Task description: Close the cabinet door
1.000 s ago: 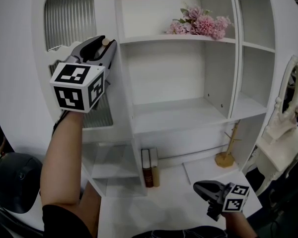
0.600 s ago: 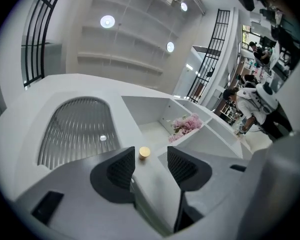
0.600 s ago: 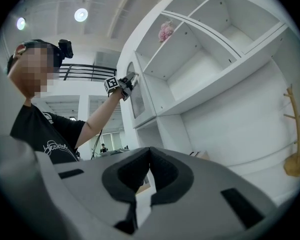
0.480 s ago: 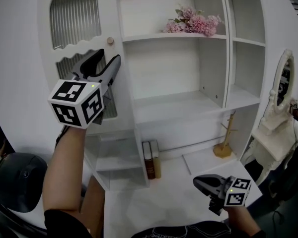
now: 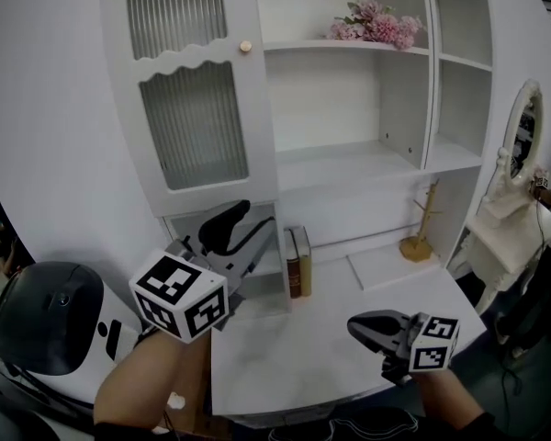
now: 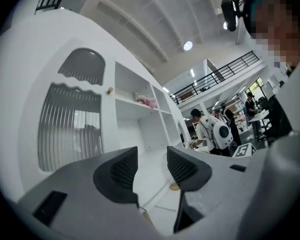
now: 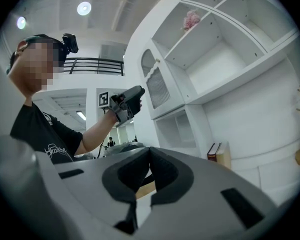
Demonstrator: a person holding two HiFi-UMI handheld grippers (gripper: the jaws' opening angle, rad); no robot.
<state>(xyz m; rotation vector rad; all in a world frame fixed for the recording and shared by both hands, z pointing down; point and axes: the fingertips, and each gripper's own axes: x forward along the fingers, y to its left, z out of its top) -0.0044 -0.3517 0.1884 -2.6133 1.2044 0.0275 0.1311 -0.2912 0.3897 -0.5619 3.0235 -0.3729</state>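
The white cabinet door (image 5: 193, 99) with ribbed glass panes stands flush with the cabinet front, and its small round knob (image 5: 245, 46) is free. My left gripper (image 5: 243, 231) hangs well below the door, in front of the low open compartment. Its jaws have just been opening and stand open with nothing between them (image 6: 151, 160). From the left gripper view the door (image 6: 70, 129) and knob (image 6: 110, 90) lie up and to the left. My right gripper (image 5: 365, 327) hovers low over the white desk top (image 5: 303, 356), its jaws shut and empty (image 7: 149, 156).
Two books (image 5: 296, 263) stand in the low recess, with a wooden stand (image 5: 421, 239) to their right. Pink flowers (image 5: 376, 21) lie on the top shelf. A white dressing mirror (image 5: 522, 145) is at the right, a round black-and-white machine (image 5: 46, 315) at the lower left.
My left gripper let go of the door knob, opened, and dropped from knob height to the low compartment. The door now shows flush. My right gripper stayed low at the desk's front right.
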